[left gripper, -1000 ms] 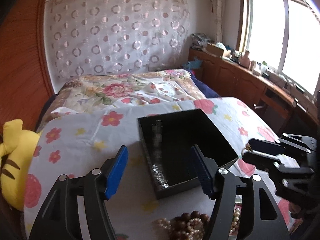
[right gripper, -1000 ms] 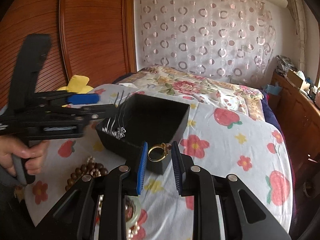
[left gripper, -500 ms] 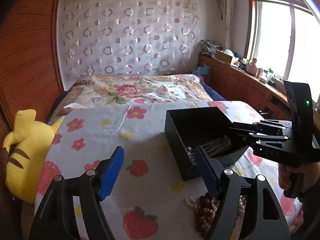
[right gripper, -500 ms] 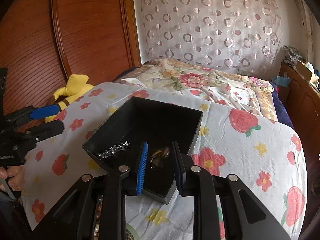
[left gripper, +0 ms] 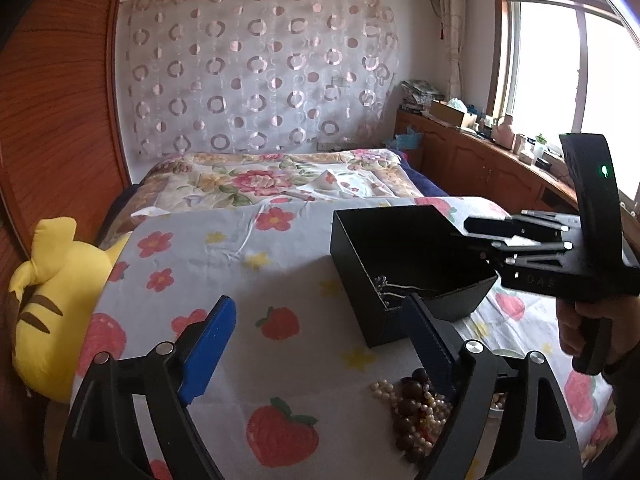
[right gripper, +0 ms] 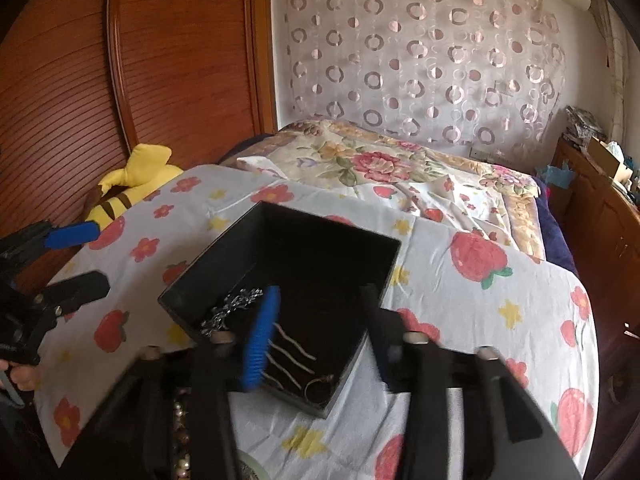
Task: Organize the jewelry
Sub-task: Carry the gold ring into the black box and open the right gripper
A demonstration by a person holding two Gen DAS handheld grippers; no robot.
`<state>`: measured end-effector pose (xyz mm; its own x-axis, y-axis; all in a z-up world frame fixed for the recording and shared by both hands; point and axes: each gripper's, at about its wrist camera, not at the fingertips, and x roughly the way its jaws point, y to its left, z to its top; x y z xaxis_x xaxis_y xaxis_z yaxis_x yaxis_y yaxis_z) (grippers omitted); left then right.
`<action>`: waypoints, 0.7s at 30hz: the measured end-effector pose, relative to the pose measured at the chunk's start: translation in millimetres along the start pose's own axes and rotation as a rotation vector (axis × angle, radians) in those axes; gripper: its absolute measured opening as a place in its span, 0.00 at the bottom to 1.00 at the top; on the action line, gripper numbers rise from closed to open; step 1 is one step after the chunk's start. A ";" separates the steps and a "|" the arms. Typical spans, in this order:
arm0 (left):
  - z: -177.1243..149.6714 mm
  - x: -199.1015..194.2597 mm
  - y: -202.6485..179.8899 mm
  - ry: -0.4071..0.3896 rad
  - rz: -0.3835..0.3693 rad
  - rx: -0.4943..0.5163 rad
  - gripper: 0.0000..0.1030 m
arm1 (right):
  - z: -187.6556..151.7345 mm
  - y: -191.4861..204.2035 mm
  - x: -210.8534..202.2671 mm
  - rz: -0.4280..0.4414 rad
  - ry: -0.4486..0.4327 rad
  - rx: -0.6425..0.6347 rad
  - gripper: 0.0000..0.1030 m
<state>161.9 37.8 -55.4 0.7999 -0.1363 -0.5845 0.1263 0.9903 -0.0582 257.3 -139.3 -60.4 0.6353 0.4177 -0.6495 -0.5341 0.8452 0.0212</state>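
Observation:
A black open box (right gripper: 328, 224) stands on the strawberry-print cloth. My right gripper (right gripper: 318, 332) hangs over its near corner; its jaws are opening and nothing is between them. A gold ring (right gripper: 320, 384) lies loose on the box floor under it, beside a silver ornament (right gripper: 232, 308) and thin chains. From the left wrist view the box (left gripper: 360, 300) is right of my left gripper (left gripper: 320, 340), whose jaws are wide, still opening and empty. A heap of brown beads and pearls (left gripper: 416, 412) lies by its right finger. The right gripper (left gripper: 520, 236) reaches in over the box.
A yellow plush toy (left gripper: 44, 304) leans at the table's left edge by the wooden wardrobe (right gripper: 160, 80). A bed with a floral quilt (left gripper: 272, 180) lies behind the table. Wooden cabinets (left gripper: 480, 168) run under the window. A hand (left gripper: 580, 332) grips the right tool.
The right gripper's jaws have spread and the gold ring they held now lies in the box. The left gripper has drawn left, away from the box, and widened.

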 end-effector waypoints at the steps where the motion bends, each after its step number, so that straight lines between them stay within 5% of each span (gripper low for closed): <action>1: -2.2 -0.9 -1.0 0.002 -0.002 0.003 0.79 | 0.1 -2.0 -1.9 0.004 -0.003 0.008 0.49; 8: -14.4 -9.0 -8.7 0.022 -0.021 -0.004 0.79 | -9.0 -7.0 -33.7 0.028 -0.051 0.028 0.49; 12: -19.1 -9.3 -14.2 0.030 -0.032 -0.003 0.79 | -2.2 -5.0 -31.6 0.061 -0.041 0.026 0.37; 21: -29.4 -12.5 -19.5 0.042 -0.038 0.018 0.79 | -5.8 1.9 -33.5 0.088 -0.013 0.030 0.37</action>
<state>132.2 21.0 -70.7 0.7693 -0.1720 -0.6153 0.1668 0.9837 -0.0665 231.7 -153.6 -43.1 0.5939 0.4947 -0.6345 -0.5714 0.8145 0.1002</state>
